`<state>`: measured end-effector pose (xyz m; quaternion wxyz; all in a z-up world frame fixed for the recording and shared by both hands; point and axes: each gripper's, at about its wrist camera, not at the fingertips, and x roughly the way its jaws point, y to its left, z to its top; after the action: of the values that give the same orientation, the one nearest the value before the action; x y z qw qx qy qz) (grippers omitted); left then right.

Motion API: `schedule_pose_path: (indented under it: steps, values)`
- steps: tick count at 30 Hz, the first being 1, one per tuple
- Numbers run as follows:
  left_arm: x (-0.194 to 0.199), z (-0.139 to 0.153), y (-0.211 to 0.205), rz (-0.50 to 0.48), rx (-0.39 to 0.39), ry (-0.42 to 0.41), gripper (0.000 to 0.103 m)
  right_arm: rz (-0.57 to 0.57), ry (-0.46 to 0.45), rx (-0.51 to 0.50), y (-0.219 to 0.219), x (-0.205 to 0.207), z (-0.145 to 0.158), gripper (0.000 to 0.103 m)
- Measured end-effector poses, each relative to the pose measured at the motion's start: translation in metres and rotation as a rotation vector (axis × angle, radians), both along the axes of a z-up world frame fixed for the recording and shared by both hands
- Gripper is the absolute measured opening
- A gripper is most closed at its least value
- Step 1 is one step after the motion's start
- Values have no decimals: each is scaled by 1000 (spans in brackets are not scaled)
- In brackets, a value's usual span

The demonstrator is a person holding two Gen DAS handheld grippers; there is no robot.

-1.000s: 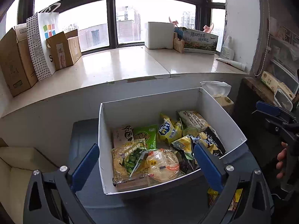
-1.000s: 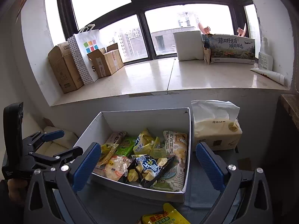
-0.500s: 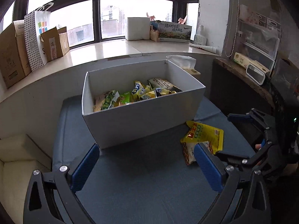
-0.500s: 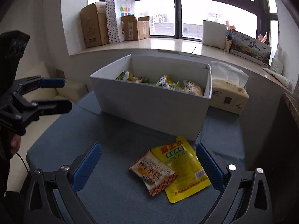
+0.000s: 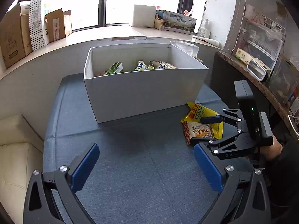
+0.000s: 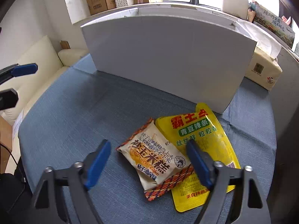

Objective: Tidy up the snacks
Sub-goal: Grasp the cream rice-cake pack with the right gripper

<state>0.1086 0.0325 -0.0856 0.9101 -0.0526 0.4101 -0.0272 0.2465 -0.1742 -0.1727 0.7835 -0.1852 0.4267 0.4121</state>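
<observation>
Dropped low over the rice-cake packet (image 6: pixel 153 160); right gripper (image 6: pixel 147 160) jaws just narrowing around it, not pinching yet; left gripper (image 5: pixel 145 166) wide, empty; box (image 5: pixel 145 91) next, probably.

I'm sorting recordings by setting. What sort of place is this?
Probably a lived-in room at home or a small office, not a lab: a wide window sill stacked with cardboard boxes, a cream sofa, and a cluttered side shelf.

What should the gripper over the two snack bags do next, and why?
Probably lower a little and close on the white corn-cake packet. The right gripper has just been closing; its jaws straddle that packet without pressing it. The packet lies on top of the yellow packet, outside the white box, so it comes first.
</observation>
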Motion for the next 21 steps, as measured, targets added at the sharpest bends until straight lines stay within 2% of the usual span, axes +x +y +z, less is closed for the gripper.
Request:
schedule_pose_path:
  steps: [2,4,7,10,13,17,21]
  values:
    - [1,-1,2,6,-3,8,103,17,-21,-7,0,-4,1,71]
    - [4,-3,2,5,-7,15,103,28,-22,-19,0,-8,0,54]
    - [6,-4,-2,-5,-4,19,103,63,-25,-30,-3,-19,-1,48]
    - [10,-3,-10,-26,4,28,103,59,-27,-28,-11,-29,2,47]
    - [16,-1,-27,-76,12,34,103,6,-39,27,-30,-39,17,47]
    - [32,-1,-62,-162,59,42,103,-84,-79,88,-75,-56,43,47]
    - [58,-9,-105,-254,90,53,103,-184,-103,105,-121,-68,57,47]
